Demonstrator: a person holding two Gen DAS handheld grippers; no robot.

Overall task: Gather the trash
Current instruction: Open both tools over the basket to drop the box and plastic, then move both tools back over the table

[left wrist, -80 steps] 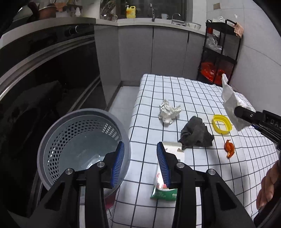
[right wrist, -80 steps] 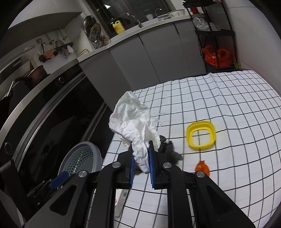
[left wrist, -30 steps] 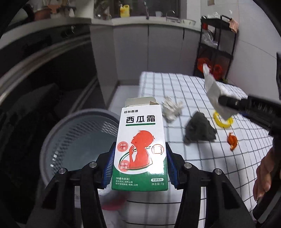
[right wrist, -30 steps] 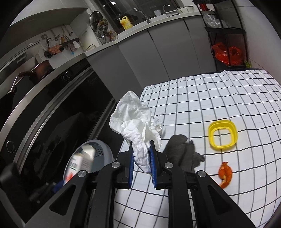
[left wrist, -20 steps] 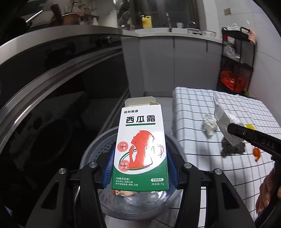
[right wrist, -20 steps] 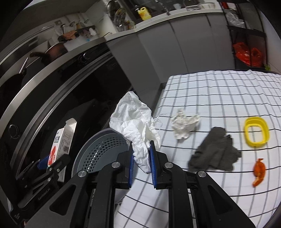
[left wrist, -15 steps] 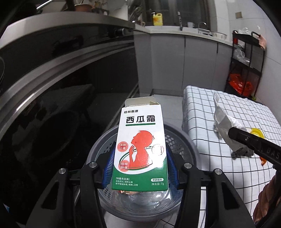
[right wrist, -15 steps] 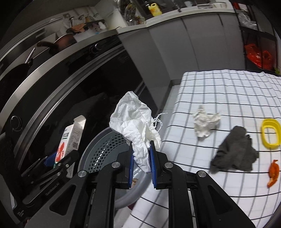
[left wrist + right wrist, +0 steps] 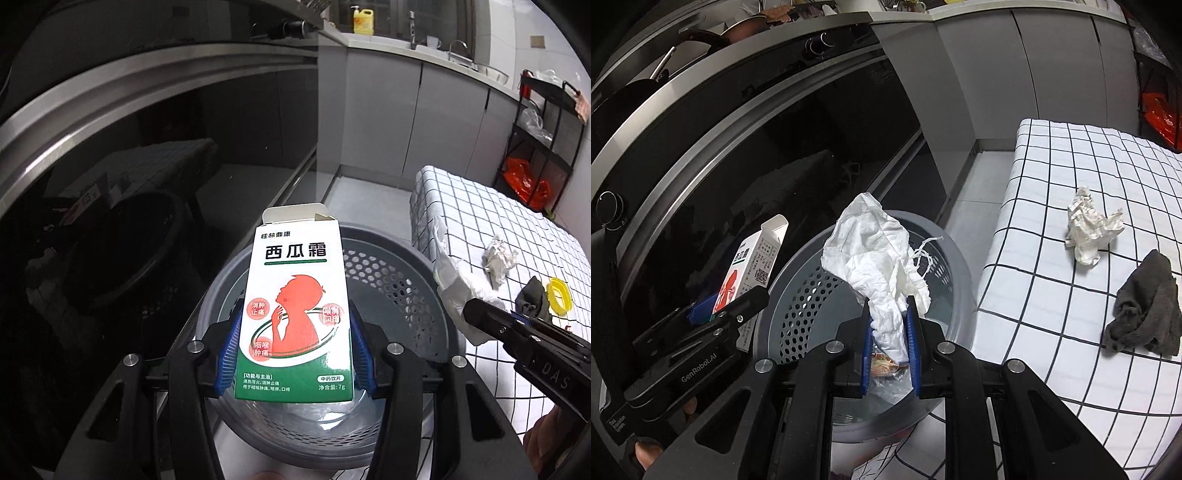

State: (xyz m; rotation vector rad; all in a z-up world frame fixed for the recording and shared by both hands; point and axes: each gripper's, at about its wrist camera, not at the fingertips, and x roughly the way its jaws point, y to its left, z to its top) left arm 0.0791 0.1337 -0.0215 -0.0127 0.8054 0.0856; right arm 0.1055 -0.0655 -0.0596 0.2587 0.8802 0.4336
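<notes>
The left gripper holds the box upright, right over the bin. The right gripper pinches the tissue, likely over the bin's 3 o'clock side. Both can drop.

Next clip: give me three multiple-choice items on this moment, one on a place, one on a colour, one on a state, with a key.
1. Where is the medicine box?
A. lying on the tablecloth
B. over the grey basket
C. on the counter

2. What colour is the ring on the checked tablecloth?
A. yellow
B. blue
C. green

3. The right hand-held gripper is:
A. open and empty
B. shut on the white tissue
C. shut on the grey cloth

Key: B, the left hand-held gripper holds the box above the basket; A, the ring is yellow; B, the pads pinch the tissue.
</notes>
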